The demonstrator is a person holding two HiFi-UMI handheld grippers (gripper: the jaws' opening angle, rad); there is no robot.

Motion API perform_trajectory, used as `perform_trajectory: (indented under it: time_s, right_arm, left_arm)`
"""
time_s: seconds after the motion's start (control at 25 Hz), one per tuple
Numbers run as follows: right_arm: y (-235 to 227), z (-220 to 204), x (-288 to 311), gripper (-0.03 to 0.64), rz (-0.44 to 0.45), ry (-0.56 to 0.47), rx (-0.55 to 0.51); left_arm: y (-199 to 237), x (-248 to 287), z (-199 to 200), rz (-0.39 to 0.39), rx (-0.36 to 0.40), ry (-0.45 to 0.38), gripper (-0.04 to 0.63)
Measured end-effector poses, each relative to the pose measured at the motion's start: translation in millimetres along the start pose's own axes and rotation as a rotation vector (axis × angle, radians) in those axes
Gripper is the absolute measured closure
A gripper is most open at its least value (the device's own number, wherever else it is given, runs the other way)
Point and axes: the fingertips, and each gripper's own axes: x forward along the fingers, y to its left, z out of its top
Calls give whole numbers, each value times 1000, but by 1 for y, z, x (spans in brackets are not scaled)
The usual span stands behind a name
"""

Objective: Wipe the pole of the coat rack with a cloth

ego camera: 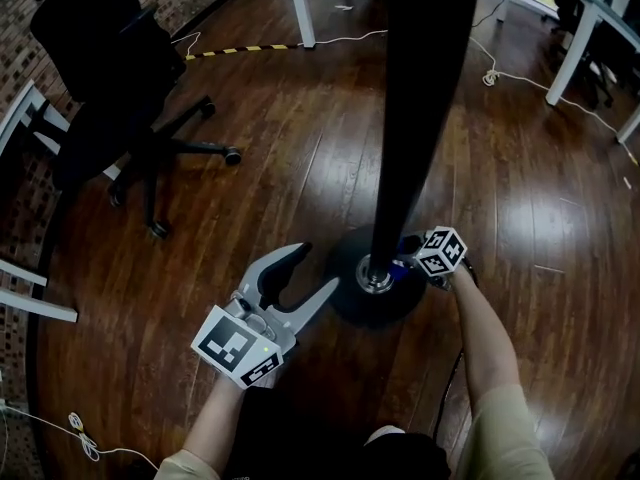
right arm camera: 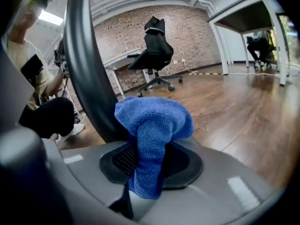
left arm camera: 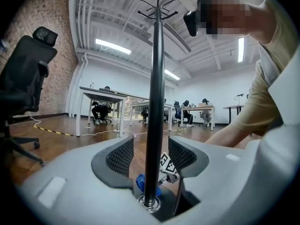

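Note:
The black coat rack pole (ego camera: 405, 118) rises from a round dark base (ego camera: 350, 293) on the wood floor. My right gripper (ego camera: 412, 255) is low down, just right of the pole's foot, shut on a blue cloth (ego camera: 407, 244). In the right gripper view the blue cloth (right arm camera: 152, 125) bulges out of the right gripper (right arm camera: 150, 159), with the pole (right arm camera: 86, 74) close at its left. My left gripper (ego camera: 318, 268) is open, left of the base, pointing at the pole. The pole (left arm camera: 153, 102) shows in the gap of the left gripper (left arm camera: 151, 154), a little beyond the tips.
A black office chair (ego camera: 110, 98) stands on the floor at the upper left. White desk legs (ego camera: 300, 8) and cables (ego camera: 520, 83) lie at the back and right. People sit at desks (left arm camera: 105, 100) in the far background.

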Motion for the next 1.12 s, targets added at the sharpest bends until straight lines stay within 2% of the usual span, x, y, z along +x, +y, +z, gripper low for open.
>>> perform_trajectory:
  time_s: [0.16, 0.32, 0.4, 0.6, 0.72, 0.8, 1.0, 1.12]
  right_arm:
    - [-19, -30, 31, 514, -191, 144, -8]
    - [-26, -33, 28, 509, -280, 107, 19]
    - [-23, -28, 15, 495, -309, 60, 22]
    - [10, 0, -49, 492, -428, -202, 123]
    - [40, 37, -103, 492, -538, -277, 121]
    - [71, 73, -137, 492, -594, -325, 145]
    - [183, 153, -235, 491, -762, -441, 191]
    - [241, 232, -305, 489, -830, -522, 169]
  left_arm:
    - [-1, -3, -2, 0, -5, 12, 382]
    - [-2, -7, 4, -6, 17, 1, 382]
    - [1, -12, 9, 0, 21, -11, 382]
    - [4, -38, 44, -14, 12, -55, 382]
    - [-1, -59, 92, -71, 19, -88, 348]
    - [-3, -72, 135, -81, 30, -92, 328]
    - [-6, -114, 262, -45, -45, -145, 345]
    - [-17, -122, 350, -92, -54, -230, 338]
